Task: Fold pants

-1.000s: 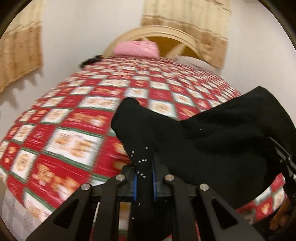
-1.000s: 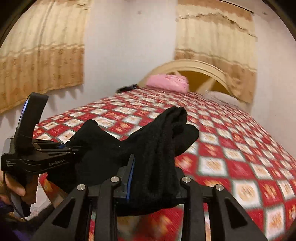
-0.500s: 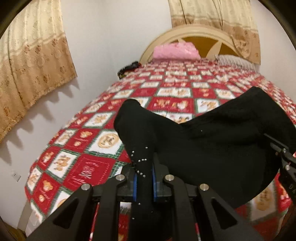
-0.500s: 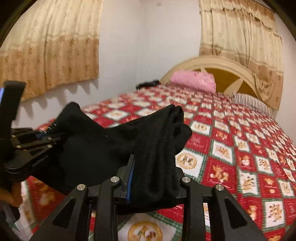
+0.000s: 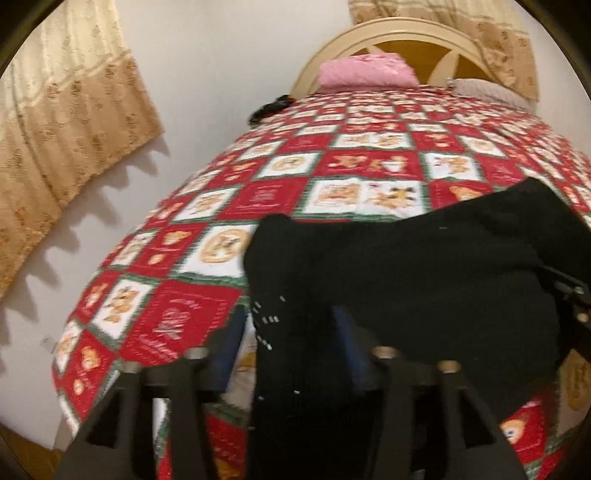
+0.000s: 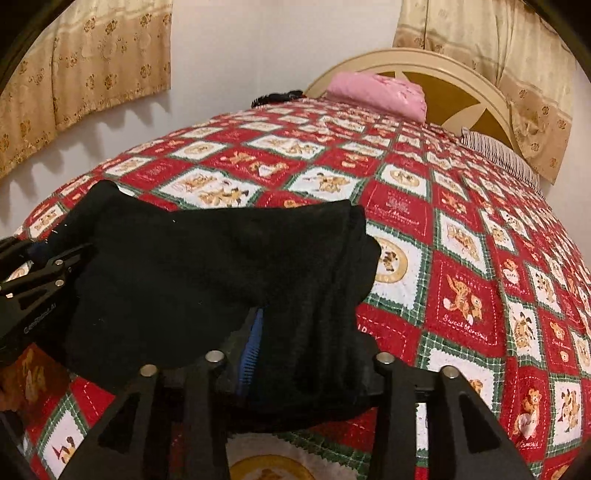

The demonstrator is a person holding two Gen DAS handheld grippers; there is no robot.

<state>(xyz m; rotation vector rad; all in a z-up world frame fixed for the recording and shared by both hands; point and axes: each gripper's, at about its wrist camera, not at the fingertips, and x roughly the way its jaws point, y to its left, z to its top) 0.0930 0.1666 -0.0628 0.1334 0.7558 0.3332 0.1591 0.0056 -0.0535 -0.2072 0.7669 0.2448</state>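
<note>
Pants: black knit pants (image 5: 424, 280) lie in a folded bundle across the near end of the bed, spanning from 1 gripper to the other; 1 end drapes toward each camera
Left gripper: left gripper (image 5: 288, 332) has its jaws opening; a strip of the black fabric, dotted with small white specks, runs between the 2 blue pads, with a gap showing on the left side
Right gripper: right gripper (image 6: 306, 332) has its jaws opening too; a thick fold of fabric fills the space between them; 1 blue pad shows bare at the left
Bed: red, white and green checked quilt with bear prints (image 6: 461, 266); pink folded cloth (image 6: 376, 94) at the cream arched headboard (image 5: 388, 33)
</note>
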